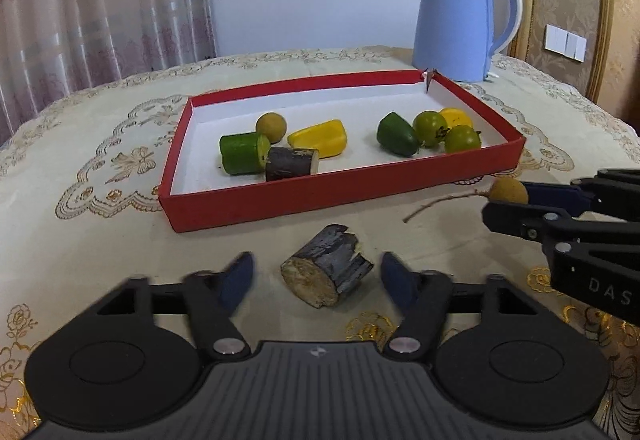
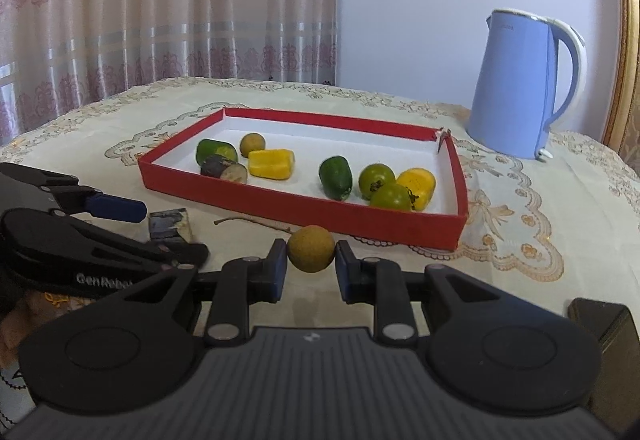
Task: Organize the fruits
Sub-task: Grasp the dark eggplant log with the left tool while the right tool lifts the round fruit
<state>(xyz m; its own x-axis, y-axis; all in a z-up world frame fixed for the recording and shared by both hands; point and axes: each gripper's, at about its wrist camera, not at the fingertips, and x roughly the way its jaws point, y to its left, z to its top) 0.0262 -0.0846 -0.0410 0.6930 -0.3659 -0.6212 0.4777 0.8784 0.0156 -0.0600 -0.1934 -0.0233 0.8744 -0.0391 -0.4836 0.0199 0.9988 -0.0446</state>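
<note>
On the tablecloth [image 1: 100, 224], the left gripper [image 1: 318, 276] straddles a dark log piece [image 1: 326, 272] untouched; the right gripper [image 2: 311, 260] clamps a longan [image 2: 311, 248].

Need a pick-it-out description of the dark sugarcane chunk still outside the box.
Find the red tray on the embroidered tablecloth, then look just in front of its near wall. The dark stub lies there on the cloth, between the fingers of the left gripper. Its twin lies inside the tray against a green piece.

Soft, even indoor light, faint shadows, fisheye bending at edges, dark vignetted corners, left jaws motion-blurred.
</note>
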